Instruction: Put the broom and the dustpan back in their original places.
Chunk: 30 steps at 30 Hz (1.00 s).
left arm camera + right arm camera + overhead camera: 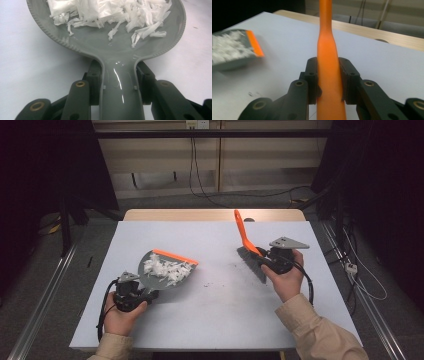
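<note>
High view: right hand-held gripper (263, 258) seemingly tilts brush (246, 241).

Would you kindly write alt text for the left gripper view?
The left gripper is shut on the handle of a grey plastic dustpan, black fingers either side. White shredded paper scraps are heaped in its pan, above a pale table surface.

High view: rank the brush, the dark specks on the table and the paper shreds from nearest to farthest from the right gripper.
1. Brush, clamped in the right gripper.
2. Dark specks, mid-table to its left.
3. Paper shreds, farther left in the dustpan.
</note>
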Each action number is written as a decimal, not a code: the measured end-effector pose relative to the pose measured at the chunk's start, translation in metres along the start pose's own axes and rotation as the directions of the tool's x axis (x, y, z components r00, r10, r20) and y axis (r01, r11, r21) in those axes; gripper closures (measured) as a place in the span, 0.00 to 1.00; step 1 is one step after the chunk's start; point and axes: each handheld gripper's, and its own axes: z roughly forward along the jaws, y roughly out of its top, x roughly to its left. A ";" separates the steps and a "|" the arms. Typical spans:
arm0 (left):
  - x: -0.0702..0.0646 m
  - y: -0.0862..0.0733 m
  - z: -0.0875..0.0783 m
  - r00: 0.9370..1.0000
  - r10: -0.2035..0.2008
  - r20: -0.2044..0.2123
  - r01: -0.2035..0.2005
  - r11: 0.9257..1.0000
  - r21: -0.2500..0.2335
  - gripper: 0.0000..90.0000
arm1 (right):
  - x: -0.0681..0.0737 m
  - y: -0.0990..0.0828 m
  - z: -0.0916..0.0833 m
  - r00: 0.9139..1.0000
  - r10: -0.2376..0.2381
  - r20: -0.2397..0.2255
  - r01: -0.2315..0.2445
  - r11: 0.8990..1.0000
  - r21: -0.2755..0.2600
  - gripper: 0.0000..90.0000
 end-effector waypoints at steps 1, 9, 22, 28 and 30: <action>0.004 -0.001 0.000 1.000 -0.013 -0.009 0.013 1.000 -0.001 0.71 | -0.006 -0.003 -0.002 1.000 0.003 0.016 -0.003 1.000 0.005 0.79; 0.014 0.002 0.010 0.991 -0.098 -0.094 0.097 0.995 -0.014 0.71 | -0.050 -0.022 -0.029 0.988 0.018 0.153 -0.019 1.000 0.006 0.79; 0.009 0.002 0.020 0.991 -0.094 -0.099 0.091 0.995 -0.035 0.65 | -0.067 -0.047 -0.036 0.958 -0.064 0.279 0.037 0.994 0.102 0.77; 0.005 -0.001 0.003 0.995 -0.094 -0.028 0.091 0.990 -0.110 0.40 | -0.043 -0.048 -0.025 0.984 -0.036 0.175 0.020 0.995 0.094 0.70; 0.003 -0.002 -0.003 0.997 -0.071 -0.011 0.068 0.988 -0.137 0.31 | -0.038 -0.049 -0.025 0.988 -0.019 0.156 0.008 0.997 0.071 0.64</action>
